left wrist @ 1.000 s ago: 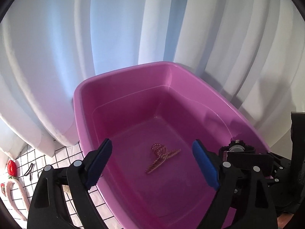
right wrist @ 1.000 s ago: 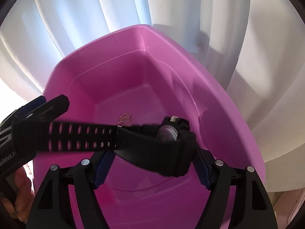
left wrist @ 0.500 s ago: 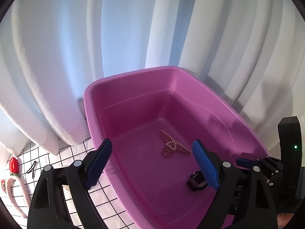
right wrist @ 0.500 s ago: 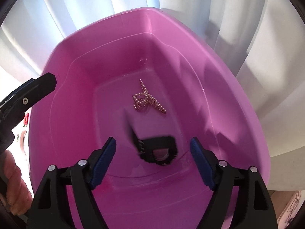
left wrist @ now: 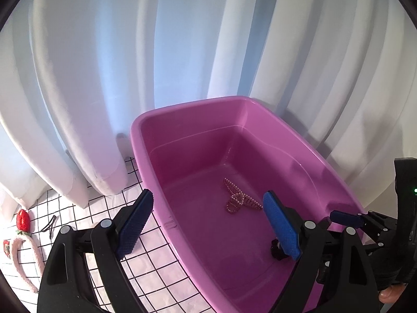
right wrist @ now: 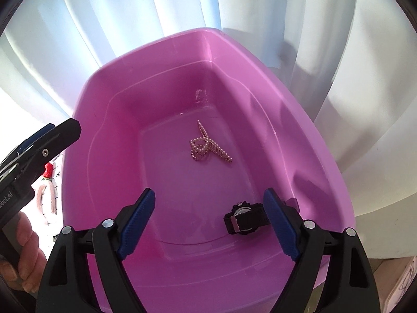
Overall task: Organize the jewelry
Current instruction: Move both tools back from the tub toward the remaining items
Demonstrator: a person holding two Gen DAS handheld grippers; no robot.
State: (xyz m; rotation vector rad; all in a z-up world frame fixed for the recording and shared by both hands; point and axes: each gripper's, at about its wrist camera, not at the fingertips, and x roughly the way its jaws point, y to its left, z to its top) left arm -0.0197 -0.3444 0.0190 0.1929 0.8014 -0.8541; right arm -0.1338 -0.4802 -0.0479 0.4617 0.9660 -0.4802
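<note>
Looking down both wrist views, I see a glossy pink plastic tub point(right wrist: 260, 83), rounded corners, smooth walls. On its floor lies a pearl-beaded claw clip point(right wrist: 208, 146), gold teeth splayed. Nearer me rests a chunky black watch point(right wrist: 245, 220) with a ribbed strap, on its side just beside my right gripper point(right wrist: 209, 220), whose ridged blue pads have just been opening and stand wide apart, nothing between them. My left gripper point(left wrist: 208, 224) hangs equally spread and empty over the tub's near rim. Outside, on gridded white cloth point(left wrist: 156, 268), sits a fuzzy pink strawberry headband point(left wrist: 20, 250) against pleated white curtains point(left wrist: 130, 65).
</note>
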